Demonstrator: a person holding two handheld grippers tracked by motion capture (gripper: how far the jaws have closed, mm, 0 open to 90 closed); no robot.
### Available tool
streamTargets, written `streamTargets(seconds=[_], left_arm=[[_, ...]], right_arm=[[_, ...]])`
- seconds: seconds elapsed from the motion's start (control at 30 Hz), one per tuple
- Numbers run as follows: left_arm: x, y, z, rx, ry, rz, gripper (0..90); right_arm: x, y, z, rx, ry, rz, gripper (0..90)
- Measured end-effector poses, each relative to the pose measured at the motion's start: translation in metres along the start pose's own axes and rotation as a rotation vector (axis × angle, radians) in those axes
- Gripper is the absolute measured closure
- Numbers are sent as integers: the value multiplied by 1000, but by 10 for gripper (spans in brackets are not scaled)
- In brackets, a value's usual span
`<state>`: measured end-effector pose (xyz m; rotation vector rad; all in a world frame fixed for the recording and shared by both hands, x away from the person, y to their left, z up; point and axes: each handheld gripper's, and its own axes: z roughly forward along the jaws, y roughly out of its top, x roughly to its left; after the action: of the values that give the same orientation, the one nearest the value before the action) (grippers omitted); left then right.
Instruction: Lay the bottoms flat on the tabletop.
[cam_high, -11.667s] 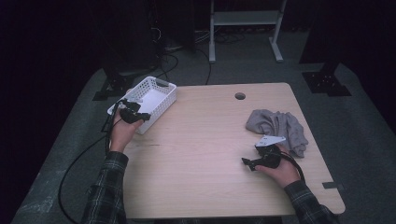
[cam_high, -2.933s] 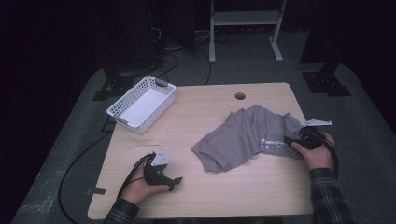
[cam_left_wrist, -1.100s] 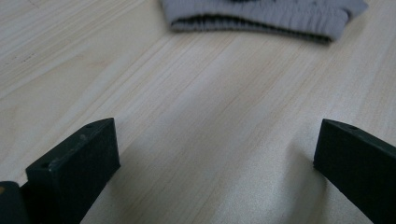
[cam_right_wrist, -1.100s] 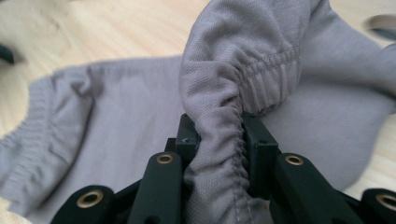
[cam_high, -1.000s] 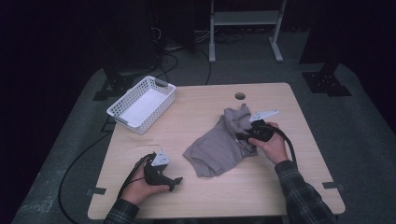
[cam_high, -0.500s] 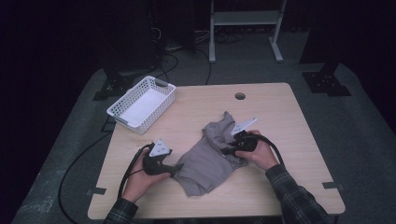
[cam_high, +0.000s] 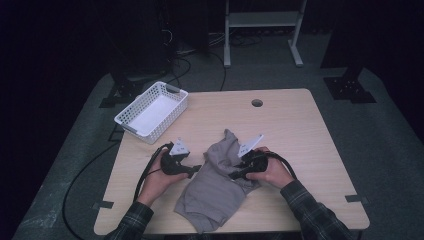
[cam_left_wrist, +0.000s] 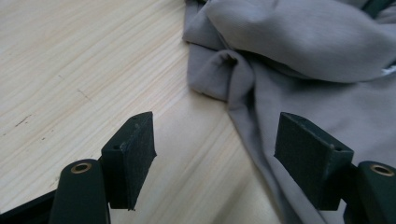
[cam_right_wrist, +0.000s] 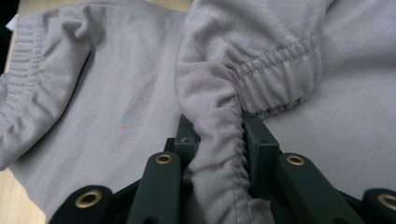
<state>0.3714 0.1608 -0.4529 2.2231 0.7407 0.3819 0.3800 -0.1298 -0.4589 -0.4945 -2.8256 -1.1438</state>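
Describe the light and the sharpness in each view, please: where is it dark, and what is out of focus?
High view: dark all around, the table lit, the cloth and basket slightly soft. Left gripper view: bright, even light; wood grain sharp, the open left gripper a bit soft at the bottom. Right gripper view: the cloth's weave and gathered hem crisp, the right gripper shut on it, its near parts blurred.

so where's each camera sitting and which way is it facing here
High view: fixed above the person's side, facing forward and down on the light wooden table; both forearms, left claw and right claw show.
Left gripper view: rides the left claw, facing the table and cloth edge between open jaws.
Right gripper view: rides the right claw, shut on a gathered hem.
All share the crumpled grey fabric garment.
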Motion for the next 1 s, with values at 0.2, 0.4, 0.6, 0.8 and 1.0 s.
streamTargets(seconds=[0.2,0.4,0.6,0.8,1.0], left_arm=[[3,9,14,5,-16,33,262],[4,21,32,13,-48,78,260],[1,24,47,43,-133,139,408],[-12,25,43,80,-184,203,662],[-26,19,31,114,-240,218,713]], right_arm=[[0,0,0,1,6,-7,700],[1,0,0,-1,10,-4,699],[0,-1,-1,1,12,-13,698],[-2,0,-10,-10,-17,-2,698],[-12,2,-26,-60,-88,28,698]])
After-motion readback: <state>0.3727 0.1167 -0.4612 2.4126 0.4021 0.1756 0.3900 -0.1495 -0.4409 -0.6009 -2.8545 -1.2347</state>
